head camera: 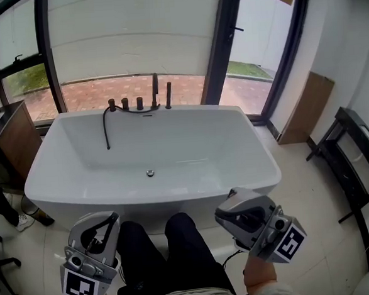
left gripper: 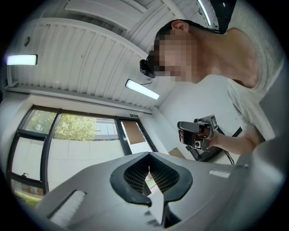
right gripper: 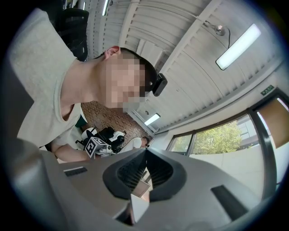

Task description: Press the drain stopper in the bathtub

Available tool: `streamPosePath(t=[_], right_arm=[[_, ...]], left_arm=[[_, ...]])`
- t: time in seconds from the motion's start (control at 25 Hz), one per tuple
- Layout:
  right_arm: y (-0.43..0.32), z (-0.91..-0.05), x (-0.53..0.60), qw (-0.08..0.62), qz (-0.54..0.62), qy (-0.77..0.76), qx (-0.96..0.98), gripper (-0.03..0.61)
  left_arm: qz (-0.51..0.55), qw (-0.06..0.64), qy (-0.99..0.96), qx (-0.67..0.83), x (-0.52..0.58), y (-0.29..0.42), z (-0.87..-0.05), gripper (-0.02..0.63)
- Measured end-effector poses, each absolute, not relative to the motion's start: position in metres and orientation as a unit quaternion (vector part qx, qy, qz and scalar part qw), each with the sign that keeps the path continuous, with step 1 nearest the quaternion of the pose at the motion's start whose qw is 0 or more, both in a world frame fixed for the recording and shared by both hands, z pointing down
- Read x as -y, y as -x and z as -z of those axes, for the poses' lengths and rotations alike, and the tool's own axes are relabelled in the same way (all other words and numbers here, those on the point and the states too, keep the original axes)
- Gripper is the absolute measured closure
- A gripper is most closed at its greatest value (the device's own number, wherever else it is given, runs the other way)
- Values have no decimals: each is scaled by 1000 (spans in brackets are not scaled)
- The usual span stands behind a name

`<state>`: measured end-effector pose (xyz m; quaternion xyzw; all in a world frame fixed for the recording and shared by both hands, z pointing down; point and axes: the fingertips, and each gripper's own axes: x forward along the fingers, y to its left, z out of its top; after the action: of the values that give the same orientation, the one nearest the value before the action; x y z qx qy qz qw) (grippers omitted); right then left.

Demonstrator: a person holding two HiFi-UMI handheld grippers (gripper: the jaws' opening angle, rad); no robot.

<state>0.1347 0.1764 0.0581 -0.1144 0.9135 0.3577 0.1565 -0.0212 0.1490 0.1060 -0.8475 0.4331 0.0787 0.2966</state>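
Note:
The white bathtub [head camera: 73, 177] fills the middle of the head view. Its small round chrome drain stopper [head camera: 150, 173] sits on the tub floor, untouched. Both grippers are held low by my body, well short of the tub and tilted upward. My left gripper [head camera: 101, 222] is at the lower left, my right gripper [head camera: 234, 207] at the lower right. In the left gripper view the left gripper [left gripper: 149, 169] has its jaws together on nothing, with the right gripper [left gripper: 198, 133] seen beyond in a hand. The right gripper [right gripper: 145, 169] is also shut and empty.
Dark taps and a hand-shower hose [head camera: 138, 103] stand on the tub's far rim before tall windows. A brown cabinet [head camera: 14, 142] is at the left, a black rack [head camera: 355, 157] at the right, a brown board [head camera: 305, 110] against the wall. My dark-trousered legs [head camera: 172, 245] are below.

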Motion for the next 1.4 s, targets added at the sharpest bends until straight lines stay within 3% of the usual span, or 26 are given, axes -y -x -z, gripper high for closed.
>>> streamPosePath(t=[0.32, 1.4], right_arm=[[-126, -81, -188, 112, -398, 107, -904, 578], [-121, -94, -161, 80, -379, 129, -913, 578]], left_arm=[[-71, 301, 854, -418, -153, 10, -112, 606], [-72, 288, 854, -427, -147, 20, -114, 606]])
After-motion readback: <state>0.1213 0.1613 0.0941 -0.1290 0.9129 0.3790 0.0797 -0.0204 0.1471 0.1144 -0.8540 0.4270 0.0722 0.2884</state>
